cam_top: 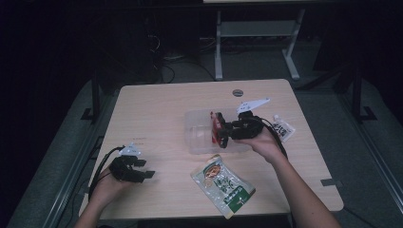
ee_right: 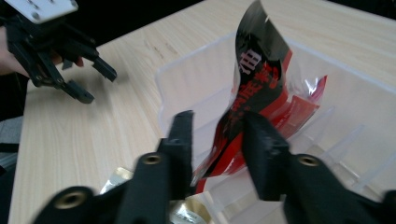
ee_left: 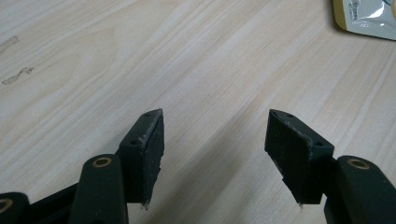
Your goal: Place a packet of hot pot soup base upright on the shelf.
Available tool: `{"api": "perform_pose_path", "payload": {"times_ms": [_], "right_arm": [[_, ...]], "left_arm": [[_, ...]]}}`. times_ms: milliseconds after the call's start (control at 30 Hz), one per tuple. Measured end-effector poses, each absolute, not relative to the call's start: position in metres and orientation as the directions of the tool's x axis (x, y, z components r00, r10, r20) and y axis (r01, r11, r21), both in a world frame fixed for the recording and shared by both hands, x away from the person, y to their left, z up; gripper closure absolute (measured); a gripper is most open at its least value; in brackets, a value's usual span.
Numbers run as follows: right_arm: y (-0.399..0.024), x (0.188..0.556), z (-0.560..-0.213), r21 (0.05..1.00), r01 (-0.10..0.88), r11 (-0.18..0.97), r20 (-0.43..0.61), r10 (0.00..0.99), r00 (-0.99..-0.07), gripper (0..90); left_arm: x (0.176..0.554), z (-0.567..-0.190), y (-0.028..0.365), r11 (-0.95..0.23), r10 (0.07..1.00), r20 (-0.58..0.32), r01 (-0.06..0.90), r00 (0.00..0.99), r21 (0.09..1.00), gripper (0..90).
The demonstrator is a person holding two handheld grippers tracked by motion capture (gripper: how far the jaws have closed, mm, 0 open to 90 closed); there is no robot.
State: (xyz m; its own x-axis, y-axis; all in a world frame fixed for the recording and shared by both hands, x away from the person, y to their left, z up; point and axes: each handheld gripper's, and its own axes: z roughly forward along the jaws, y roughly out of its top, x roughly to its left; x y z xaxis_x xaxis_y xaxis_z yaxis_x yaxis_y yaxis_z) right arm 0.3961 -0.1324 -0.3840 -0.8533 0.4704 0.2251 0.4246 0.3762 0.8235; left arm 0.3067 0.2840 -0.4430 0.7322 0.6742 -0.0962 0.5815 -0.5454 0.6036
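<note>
Red-and-black packet [ee_right: 254, 93] stands nearly upright in the clear plastic bin [ee_right: 187, 74], its lower part between the jaws of the right gripper [ee_right: 215, 140]. No earlier frame to compare; in the right gripper view the jaws stand a little apart with the packet's crumpled lower edge in the gap. One pad lies against the film, the other looks just off it; whether the packet is still pinched cannot be told from this blurred view. Packet top curls over and rises above the bin's near wall. Thin clear dividers show inside the bin, to the right of the packet.

High view: right gripper [cam_top: 222, 134] reaches in from the right side of the bin [cam_top: 197, 128], which sits at mid-table. The packet [cam_top: 216, 124] appears as a red strip at the bin's right end, at the jaw tips. A small white sachet [cam_top: 283, 127] lies just right of the right hand. A larger green-and-white pouch [cam_top: 223, 185] lies flat on the wooden table [cam_top: 157, 104], near the front edge, just in front of the bin and apart from it.

Left gripper [cam_top: 145, 168] rests low at the table's front left corner, well apart from the bin. Left gripper view: jaws [ee_left: 215, 149] wide apart, nothing between them, bare wood beneath. A pouch corner [ee_left: 369, 16] shows at upper right.
</note>
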Motion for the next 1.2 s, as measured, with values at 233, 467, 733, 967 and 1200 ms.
{"api": "perform_pose_path", "payload": {"times_ms": [233,467,733,967,1200], "right_arm": [[-0.146,0.380,-0.369,0.844,0.411,0.345,0.221,0.475,-0.852,47.5],[-0.163,0.359,-0.361,0.862,0.366,0.352,0.184,0.457,-0.870,54.6],[-0.171,0.337,-0.378,0.850,0.327,0.413,0.159,0.390,-0.907,89.6],[-0.153,0.333,-0.405,0.815,0.322,0.482,0.182,0.314,-0.932,89.7],[-0.139,0.342,-0.419,0.808,0.325,0.491,0.186,0.310,-0.932,89.7]], "left_arm": [[0.307,-0.443,0.284,-0.546,0.673,-0.096,0.581,0.733,0.603,37.3],[0.306,-0.443,0.283,-0.532,0.683,-0.105,0.590,0.723,0.607,37.4],[0.306,-0.443,0.282,-0.535,0.681,-0.105,0.590,0.725,0.605,37.4],[0.306,-0.442,0.282,-0.541,0.675,-0.100,0.583,0.731,0.606,37.4],[0.307,-0.443,0.281,-0.543,0.674,-0.105,0.587,0.731,0.601,37.4]]}}
